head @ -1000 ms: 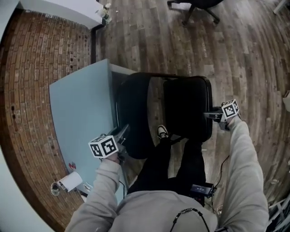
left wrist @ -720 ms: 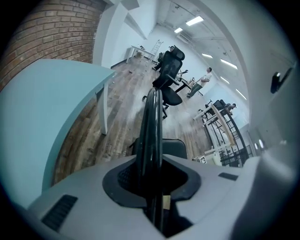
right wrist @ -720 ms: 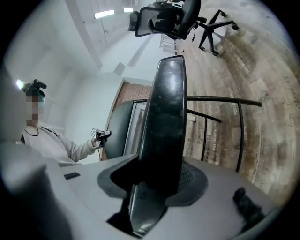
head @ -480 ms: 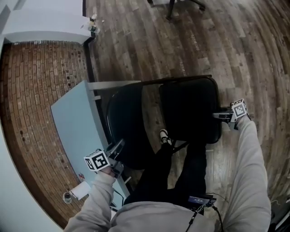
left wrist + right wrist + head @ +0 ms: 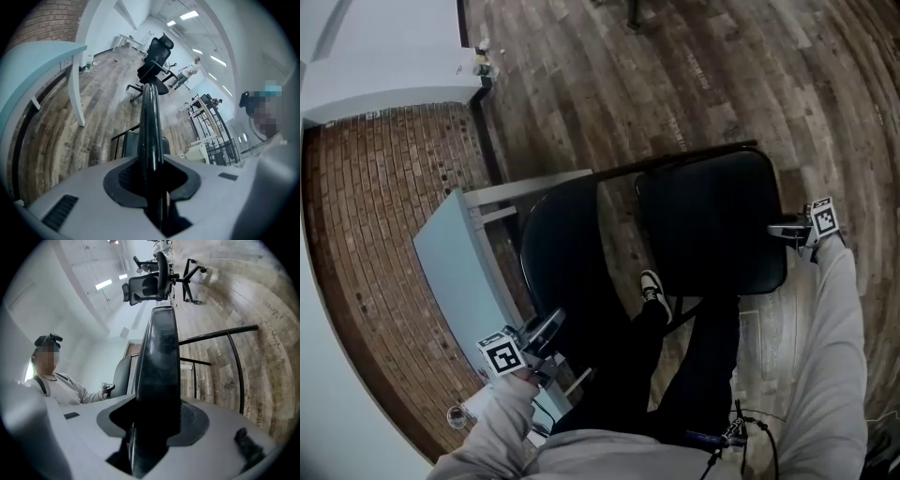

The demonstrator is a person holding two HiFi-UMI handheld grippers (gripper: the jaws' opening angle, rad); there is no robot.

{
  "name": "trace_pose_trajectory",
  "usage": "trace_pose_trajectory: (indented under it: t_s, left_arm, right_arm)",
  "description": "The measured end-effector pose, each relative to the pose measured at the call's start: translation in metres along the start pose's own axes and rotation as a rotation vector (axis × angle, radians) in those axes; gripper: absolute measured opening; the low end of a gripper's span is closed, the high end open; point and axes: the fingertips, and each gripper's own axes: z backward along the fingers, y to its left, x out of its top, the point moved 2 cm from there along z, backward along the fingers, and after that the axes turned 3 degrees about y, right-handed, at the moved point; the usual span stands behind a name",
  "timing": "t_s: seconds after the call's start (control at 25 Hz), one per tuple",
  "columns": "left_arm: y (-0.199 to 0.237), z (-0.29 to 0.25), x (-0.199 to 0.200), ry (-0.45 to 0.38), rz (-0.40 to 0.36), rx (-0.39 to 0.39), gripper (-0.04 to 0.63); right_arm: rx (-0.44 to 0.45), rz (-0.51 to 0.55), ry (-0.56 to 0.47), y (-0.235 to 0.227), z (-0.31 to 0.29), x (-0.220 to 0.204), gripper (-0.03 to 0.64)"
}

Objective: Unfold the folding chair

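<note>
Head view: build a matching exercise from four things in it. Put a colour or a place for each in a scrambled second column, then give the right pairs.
Column one:
1. folding chair
2. table
3. shoe
4. brickwork

Column two:
A. light blue
B. reddish brown
C. black and padded
D. white-trimmed, worn on a foot

Pairs: 1-C, 2-A, 3-D, 4-B
</note>
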Motion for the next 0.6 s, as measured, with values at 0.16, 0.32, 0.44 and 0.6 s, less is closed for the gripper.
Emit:
trace_pose_trajectory:
  t_s: [0.16,0.32,0.44,0.6]
  left_arm:
    - [0.006,-0.012,-0.005,-0.02,0.042,0.049,0.08]
    - [0.009,-0.012,-0.004,-0.028,0.035,0.045,0.081]
    - [0.007,-0.012,-0.003,-0.02,0.001,0.06,0.081]
    - [0.007,0.007,0.015,-0.049,-0.128,0.16,0.178]
  right_arm:
    - [-0.004,-0.009,-0.037,-0.017,0.008,-0.006,0.186]
    - [-0.023,-0.025,-0.057,-0.015,0.002,-0.005,0.193]
    - [-0.148,-0.028,-0.071,-0.019,0.01,-0.008,0.229]
    - [-0.475,0.028,-0.006,-0.03,0.045,-0.004,0.345]
